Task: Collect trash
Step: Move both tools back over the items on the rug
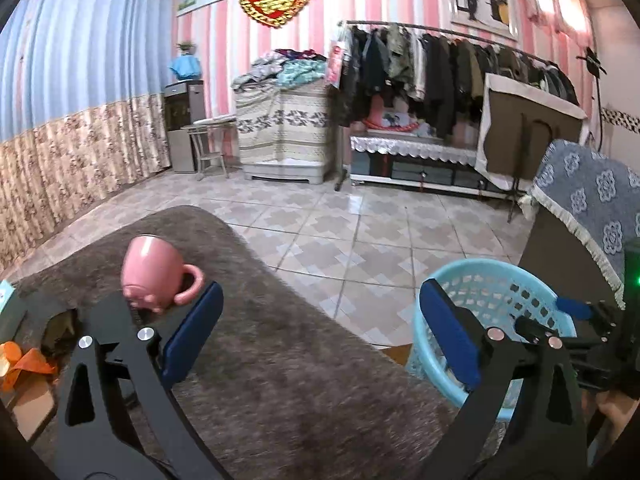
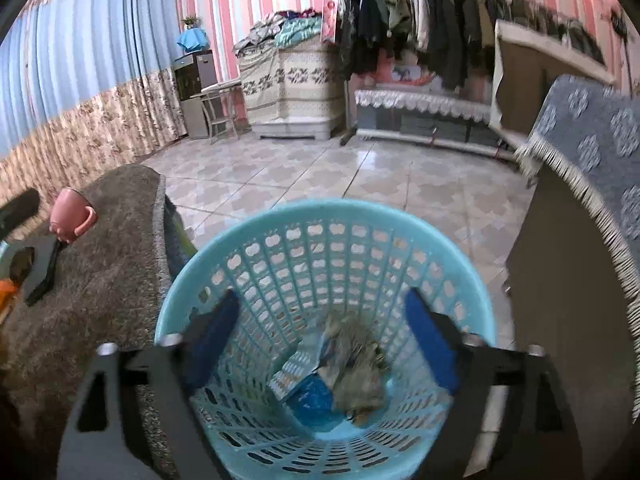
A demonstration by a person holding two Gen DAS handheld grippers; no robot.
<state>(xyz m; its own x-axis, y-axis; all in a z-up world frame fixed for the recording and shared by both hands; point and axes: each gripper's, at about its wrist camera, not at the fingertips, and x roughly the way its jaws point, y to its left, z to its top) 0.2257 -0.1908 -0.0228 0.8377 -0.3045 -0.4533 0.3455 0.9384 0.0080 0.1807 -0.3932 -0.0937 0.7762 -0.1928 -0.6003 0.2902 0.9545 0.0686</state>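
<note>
A light-blue plastic basket [image 2: 328,224] stands on the floor beside the table. It holds crumpled wrappers [image 2: 356,364] and a blue bag [image 2: 312,400]. My right gripper [image 2: 322,298] hangs open just above the basket's mouth, with nothing between its blue pads. My left gripper [image 1: 322,286] is open and empty over the table's brown shaggy cover [image 1: 280,380], with the basket [image 1: 492,280] behind its right finger. An orange wrapper [image 1: 24,364] and a dark wrapper [image 1: 60,328] lie on the table at the far left. One blue finger [image 1: 574,307] of the right gripper shows over the basket.
A pink mug [image 1: 154,276] stands on the table just beyond my left gripper's left finger. A teal box [image 1: 6,300] sits at the table's left edge. Furniture under a blue floral cover [image 1: 592,200] rises right of the basket. Tiled floor [image 1: 360,220] lies beyond.
</note>
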